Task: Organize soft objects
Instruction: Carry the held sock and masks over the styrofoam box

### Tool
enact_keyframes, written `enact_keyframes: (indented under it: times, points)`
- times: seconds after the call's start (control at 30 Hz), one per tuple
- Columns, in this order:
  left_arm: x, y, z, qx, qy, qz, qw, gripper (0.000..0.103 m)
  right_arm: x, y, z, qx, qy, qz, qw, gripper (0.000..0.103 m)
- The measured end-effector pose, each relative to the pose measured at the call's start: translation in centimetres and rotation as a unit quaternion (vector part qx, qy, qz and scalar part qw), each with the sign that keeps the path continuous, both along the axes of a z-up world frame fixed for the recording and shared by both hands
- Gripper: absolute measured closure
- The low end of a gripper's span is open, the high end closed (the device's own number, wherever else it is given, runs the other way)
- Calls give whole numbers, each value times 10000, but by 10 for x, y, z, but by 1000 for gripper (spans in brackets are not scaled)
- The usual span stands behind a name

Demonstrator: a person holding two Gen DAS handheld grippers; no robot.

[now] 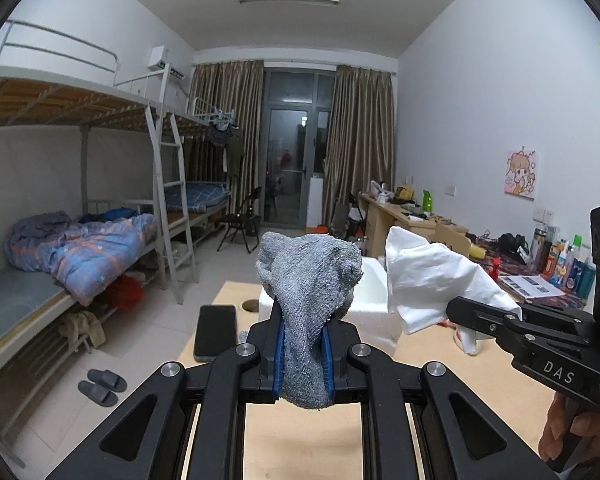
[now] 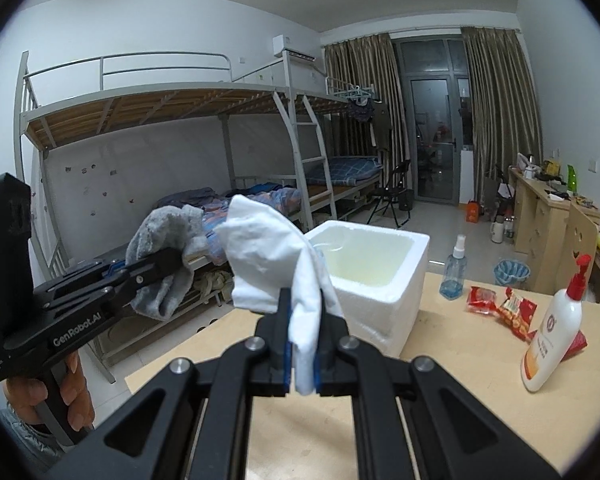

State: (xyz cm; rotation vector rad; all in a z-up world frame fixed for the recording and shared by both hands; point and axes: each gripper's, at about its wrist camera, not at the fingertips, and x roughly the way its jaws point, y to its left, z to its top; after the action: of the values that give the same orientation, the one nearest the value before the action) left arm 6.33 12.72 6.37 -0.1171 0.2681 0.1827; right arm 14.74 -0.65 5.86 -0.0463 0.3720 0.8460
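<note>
My left gripper (image 1: 302, 314) is shut on a grey knitted sock (image 1: 308, 272), which bunches above the blue pads and hangs a little below them. Beside it on the right, my right gripper (image 1: 462, 308) is shut on a crumpled white cloth (image 1: 432, 276). In the right wrist view the white cloth (image 2: 260, 256) rises between the right gripper's (image 2: 303, 304) fingers, and the left gripper (image 2: 172, 260) with the grey sock (image 2: 156, 232) is at the left. Both are held in the air above the wooden table (image 2: 440, 380), in front of an open white foam box (image 2: 380, 292).
On the table lie a black phone (image 1: 215, 332), a blue spray bottle (image 2: 454, 272), red snack packets (image 2: 500, 304) and a white pump bottle (image 2: 552, 336). The tabletop has a round hole (image 1: 250, 304). Bunk beds stand left, a cluttered desk right.
</note>
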Motion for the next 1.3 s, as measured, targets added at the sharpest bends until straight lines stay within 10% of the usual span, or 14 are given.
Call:
enact_keyframes:
  times: [1.3]
  points:
    - [123, 20, 26, 59, 164, -609, 9980, 87, 89, 33, 17, -219, 110, -418, 9988, 93]
